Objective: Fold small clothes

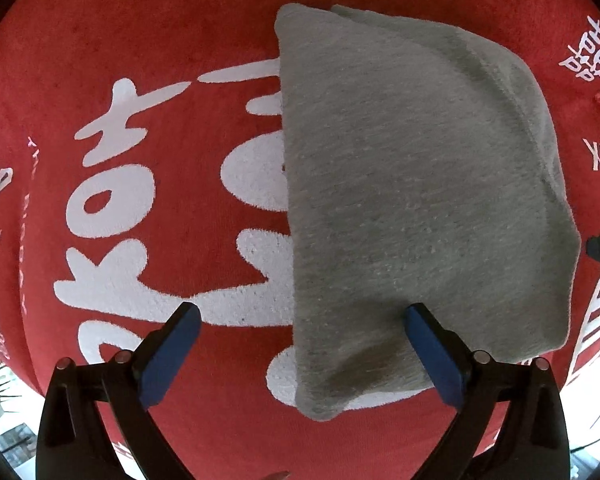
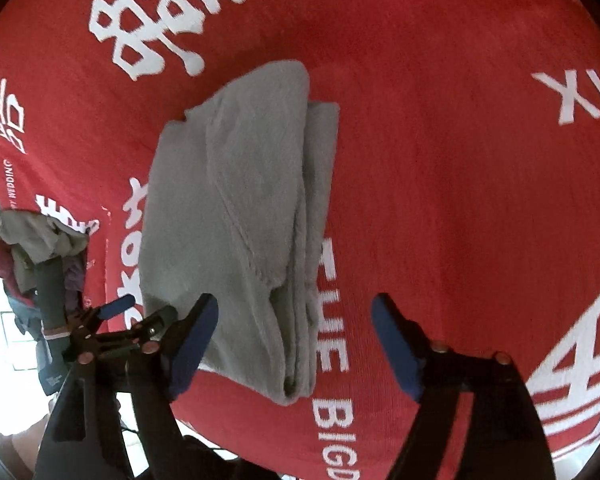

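Observation:
A folded grey garment (image 1: 412,184) lies flat on the red cloth with white characters (image 1: 140,60). In the left wrist view my left gripper (image 1: 302,336) is open above its near edge, the right blue pad (image 1: 432,356) over the fabric, the left pad over the red cloth. In the right wrist view the same garment (image 2: 236,216) shows as a layered bundle with stacked folds along its right side. My right gripper (image 2: 294,340) is open and empty over its near end. The left gripper (image 2: 116,312) shows at lower left there.
A heap of other clothes (image 2: 32,248) lies at the left edge of the red cloth (image 2: 440,160) in the right wrist view. The cloth's front edge and a pale floor show at lower left. White print covers the cloth all around.

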`<state>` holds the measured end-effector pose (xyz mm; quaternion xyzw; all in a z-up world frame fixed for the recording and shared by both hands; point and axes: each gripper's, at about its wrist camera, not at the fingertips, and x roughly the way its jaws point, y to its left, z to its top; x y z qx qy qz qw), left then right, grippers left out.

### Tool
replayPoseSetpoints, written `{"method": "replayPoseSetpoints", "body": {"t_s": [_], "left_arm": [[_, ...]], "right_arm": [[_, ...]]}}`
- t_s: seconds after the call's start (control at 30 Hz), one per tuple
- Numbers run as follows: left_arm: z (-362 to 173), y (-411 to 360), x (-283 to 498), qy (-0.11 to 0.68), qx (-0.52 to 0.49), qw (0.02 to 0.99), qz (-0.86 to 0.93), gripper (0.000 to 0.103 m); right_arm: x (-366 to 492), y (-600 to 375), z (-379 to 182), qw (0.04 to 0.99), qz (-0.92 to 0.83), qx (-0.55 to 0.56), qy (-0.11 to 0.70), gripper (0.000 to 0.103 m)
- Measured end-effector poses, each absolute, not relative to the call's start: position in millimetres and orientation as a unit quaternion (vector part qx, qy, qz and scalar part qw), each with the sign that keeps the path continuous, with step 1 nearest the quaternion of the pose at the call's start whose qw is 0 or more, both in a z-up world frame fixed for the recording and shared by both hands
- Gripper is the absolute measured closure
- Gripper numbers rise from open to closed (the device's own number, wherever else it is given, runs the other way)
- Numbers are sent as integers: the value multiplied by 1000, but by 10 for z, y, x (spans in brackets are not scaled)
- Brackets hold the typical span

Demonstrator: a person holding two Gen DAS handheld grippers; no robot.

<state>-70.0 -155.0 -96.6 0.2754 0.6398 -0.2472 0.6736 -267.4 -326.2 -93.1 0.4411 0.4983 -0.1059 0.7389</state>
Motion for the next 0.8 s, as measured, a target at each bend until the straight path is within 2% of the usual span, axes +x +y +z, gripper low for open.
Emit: {"method": "replayPoseSetpoints", "body": {"t_s": [0.3, 0.5, 0.57, 0.6, 0.63, 0.67, 0.8], "left_arm": [[-862, -1784, -482, 652, 233, 677, -248, 1], [-886, -1966, -407, 655, 227, 677, -246, 1], [-897, -2026, -408, 655, 230, 676, -246, 1], [-906, -2054, -408, 656, 231, 675, -246, 1], [-919, -2067, -427, 658, 231, 674, -245, 1], [-936, -2105, -413, 660, 230, 672, -245, 1], [-947, -2188, -382, 663, 232, 669, -245, 1]], "right_arm": [[-2506, -3514, -973, 739, -91, 439, 503, 21], [-2187, -3853, -1117, 728, -77, 498, 466, 23], [-2090, -3912, -1170, 721, -69, 515, 458, 37], [-2040, -3937, -1203, 718, -63, 523, 454, 58], [-2001, -3955, -1234, 717, -58, 528, 451, 86], [-1978, -3975, -1267, 717, -58, 527, 453, 93], [-2009, -3996, -1364, 713, -67, 519, 467, 93]]}}
